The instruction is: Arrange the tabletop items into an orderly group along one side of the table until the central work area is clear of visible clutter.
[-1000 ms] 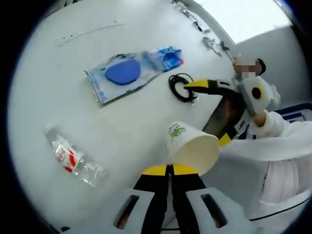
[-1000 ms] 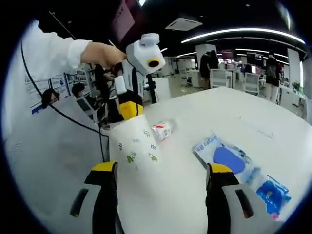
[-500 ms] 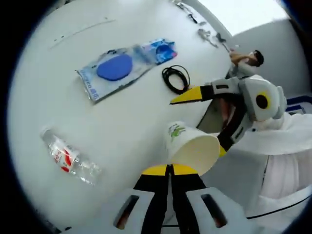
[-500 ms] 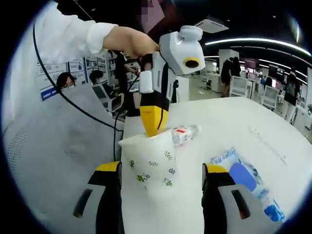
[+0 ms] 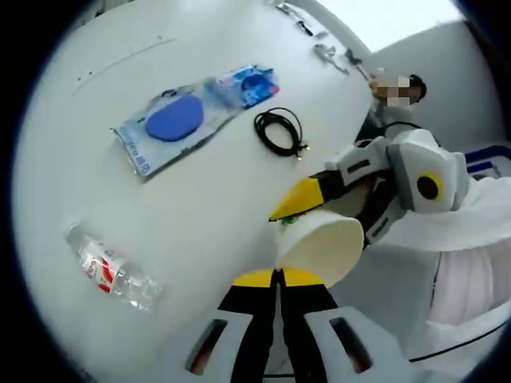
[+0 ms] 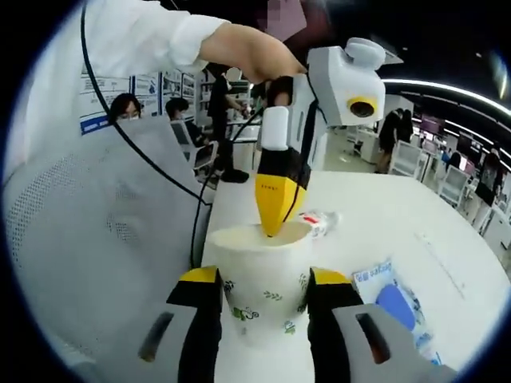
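Looking along the left tongs (image 5: 279, 275) in the left gripper view, their two yellow-tipped jaws are pressed together on the rim of a white paper cup (image 5: 319, 247), which tips with its open mouth toward the camera, just above the jaw tips. The right tongs (image 5: 297, 209) come in from the right, one yellow tip lying against the cup's outer wall. Beyond them spreads the white surface (image 5: 200, 191): a plastic water bottle (image 5: 112, 270) with a red label lies on its side to the left, a clear packet (image 5: 188, 120) holding a blue oval item rests further up, and a coil of black cable (image 5: 279, 132) sits just beside that packet's right end. Small metal items line the far edge — too small to name.

In the right gripper view, the right tongs (image 6: 262, 279) stand with a jaw on either side of the cup (image 6: 259, 267), both yellow tips touching its leaf-printed wall — closed around it. The left tongs (image 6: 277, 209) reach down from above, their tip pinching the cup's far rim, a person's hand (image 6: 255, 52) gripping them. Behind the cup lies the bottle (image 6: 319, 222); the packet (image 6: 395, 302) lies on the surface to the right.
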Tool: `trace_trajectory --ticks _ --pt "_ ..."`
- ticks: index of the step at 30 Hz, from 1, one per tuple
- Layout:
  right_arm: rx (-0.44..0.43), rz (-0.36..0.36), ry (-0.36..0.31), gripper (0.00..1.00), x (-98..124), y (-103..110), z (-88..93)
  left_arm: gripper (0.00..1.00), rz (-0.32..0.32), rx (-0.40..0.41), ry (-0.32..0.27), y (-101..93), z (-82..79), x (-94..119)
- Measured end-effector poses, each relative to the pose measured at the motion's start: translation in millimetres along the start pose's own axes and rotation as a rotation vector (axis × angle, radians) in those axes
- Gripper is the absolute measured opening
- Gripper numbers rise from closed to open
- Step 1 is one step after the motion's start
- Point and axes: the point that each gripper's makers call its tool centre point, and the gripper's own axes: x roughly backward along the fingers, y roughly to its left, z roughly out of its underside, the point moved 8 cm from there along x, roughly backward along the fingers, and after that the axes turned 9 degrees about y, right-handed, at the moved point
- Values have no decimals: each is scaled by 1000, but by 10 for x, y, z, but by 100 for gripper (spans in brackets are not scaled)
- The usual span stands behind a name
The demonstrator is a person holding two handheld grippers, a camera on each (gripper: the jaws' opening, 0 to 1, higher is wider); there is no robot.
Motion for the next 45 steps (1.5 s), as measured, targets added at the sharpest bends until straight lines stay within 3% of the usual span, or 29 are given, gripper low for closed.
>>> trace_trajectory --ticks 1,4,6,9,12,16,17,20,23,26,31,34,39,40,42,45 --pt "-1 13 -17 36 15 -18 -1 0 -1 -1 -10 4 1 0" --pt "-49 31 -68 35 58 -64 -32 0 -13 -27 -140 31 1 13" --pt "-80 28 -97 35 86 -86 -51 8 20 -4 -150 22 50 15" --pt "-86 36 -111 34 98 -112 -65 21 2 -10 -189 36 123 14" --pt "-74 51 -111 34 85 -119 -56 30 5 6 -280 75 176 67" --pt "-107 58 -97 35 75 -121 41 48 35 27 -503 176 361 165" --pt "-116 56 -97 35 75 -122 60 54 31 33 -525 184 425 173" --pt "-138 62 -100 35 71 -142 97 68 -47 -4 -644 201 658 196" --pt "-166 60 -103 35 36 -186 104 64 -33 6 -668 143 879 142" --pt "-174 58 -110 35 -7 -228 75 68 -63 17 -708 130 1003 107" --pt "-205 60 -141 35 -70 -312 1 79 -199 -5 -759 120 1141 98" --pt "-212 60 -164 35 -116 -365 -34 89 -313 2 -833 117 1185 140" --pt "-214 90 -200 35 -231 -484 -110 92 -385 76 -994 98 1284 271" --pt "-216 91 -200 35 -246 -494 -115 91 -389 87 -997 96 1311 273" --pt "-224 94 -207 35 -321 -539 -137 89 -370 106 -941 88 1362 227" --pt "-218 111 -225 36 -443 -611 -174 88 -401 82 -910 65 1378 217"
